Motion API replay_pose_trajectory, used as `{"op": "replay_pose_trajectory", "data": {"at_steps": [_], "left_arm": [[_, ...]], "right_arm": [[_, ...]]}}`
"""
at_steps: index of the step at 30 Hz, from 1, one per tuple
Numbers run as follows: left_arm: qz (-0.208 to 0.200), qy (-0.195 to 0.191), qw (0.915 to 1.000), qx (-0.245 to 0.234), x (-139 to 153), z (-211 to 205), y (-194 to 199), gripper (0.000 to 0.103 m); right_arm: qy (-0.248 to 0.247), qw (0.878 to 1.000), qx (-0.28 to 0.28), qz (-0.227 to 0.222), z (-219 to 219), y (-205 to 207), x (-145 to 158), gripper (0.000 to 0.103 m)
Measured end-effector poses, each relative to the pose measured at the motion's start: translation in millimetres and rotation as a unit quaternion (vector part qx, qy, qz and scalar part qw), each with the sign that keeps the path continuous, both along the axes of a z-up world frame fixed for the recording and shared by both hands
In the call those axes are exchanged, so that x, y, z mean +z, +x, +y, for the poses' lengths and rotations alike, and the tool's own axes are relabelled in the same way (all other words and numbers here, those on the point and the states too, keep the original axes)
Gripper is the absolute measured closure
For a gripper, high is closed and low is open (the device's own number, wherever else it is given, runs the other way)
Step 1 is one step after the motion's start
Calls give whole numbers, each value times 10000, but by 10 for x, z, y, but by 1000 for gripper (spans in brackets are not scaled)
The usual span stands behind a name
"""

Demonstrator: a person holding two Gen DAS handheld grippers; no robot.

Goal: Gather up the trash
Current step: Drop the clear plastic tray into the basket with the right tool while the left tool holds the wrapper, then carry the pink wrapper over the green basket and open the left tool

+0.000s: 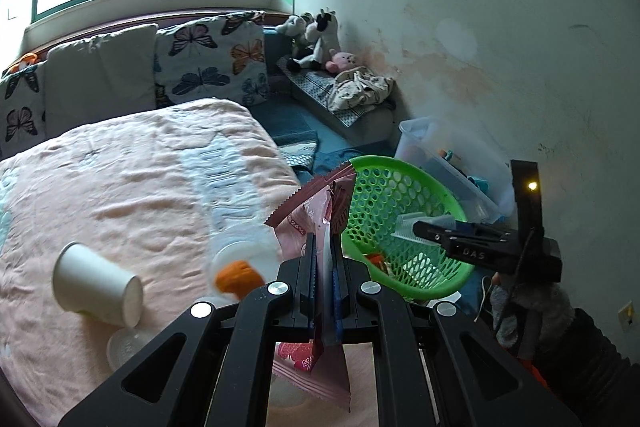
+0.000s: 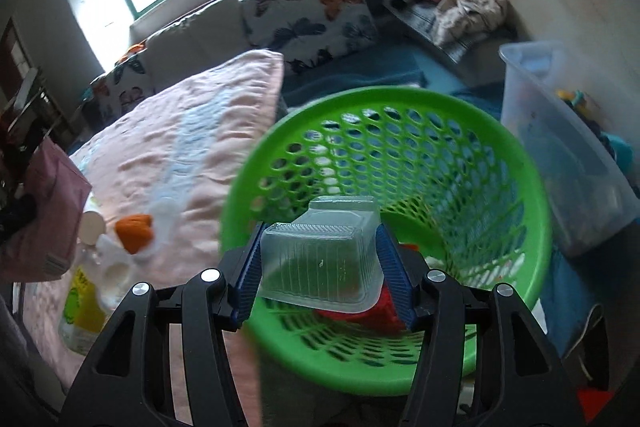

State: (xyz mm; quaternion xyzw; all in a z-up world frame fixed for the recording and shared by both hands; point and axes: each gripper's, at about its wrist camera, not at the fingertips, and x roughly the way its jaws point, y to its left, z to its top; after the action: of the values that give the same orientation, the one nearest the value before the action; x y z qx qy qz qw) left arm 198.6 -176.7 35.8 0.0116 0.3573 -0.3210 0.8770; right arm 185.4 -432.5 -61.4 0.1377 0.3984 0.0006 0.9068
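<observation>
While the left gripper pinches a limp pink foil snack wrapper, the right gripper clamps a light, crushable clear plastic tray by its side walls above the green perforated plastic basket, right of the bed.

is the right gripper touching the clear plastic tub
Touching. The right wrist view shows the right gripper pressing both blue pads against the clear plastic tub.

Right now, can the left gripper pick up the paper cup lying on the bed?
Probably not yet. The left gripper is shut on the pink wrapper, so its jaws are occupied. The paper cup lies on its side on the bed with nothing covering it.
</observation>
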Motion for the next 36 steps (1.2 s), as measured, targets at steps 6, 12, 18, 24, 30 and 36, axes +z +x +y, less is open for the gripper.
{"op": "replay_pose_trajectory", "data": {"at_steps": [6,12,18,24,30,36], "left_arm": [[8,80,9998,-198,-3,-278,38,96],[32,147,9989,-435,-44,-613,83,96],[181,243,9971,-704,-165,-1028,177,96],[450,307,9945,-895,-329,-1369,256,96],[570,368,9926,-1004,-449,-1586,252,94],[562,307,9934,-948,-474,-1580,199,57]], "right_arm": [[135,9998,-135,23,-157,-25,-91,32],[142,9997,-180,-119,-263,-177,-16,33],[126,9990,-227,-358,-336,-417,133,32],[166,9984,-290,-464,-404,-618,180,32],[278,9978,-356,-483,-462,-727,153,32],[341,9976,-375,-479,-471,-795,135,32]]}}
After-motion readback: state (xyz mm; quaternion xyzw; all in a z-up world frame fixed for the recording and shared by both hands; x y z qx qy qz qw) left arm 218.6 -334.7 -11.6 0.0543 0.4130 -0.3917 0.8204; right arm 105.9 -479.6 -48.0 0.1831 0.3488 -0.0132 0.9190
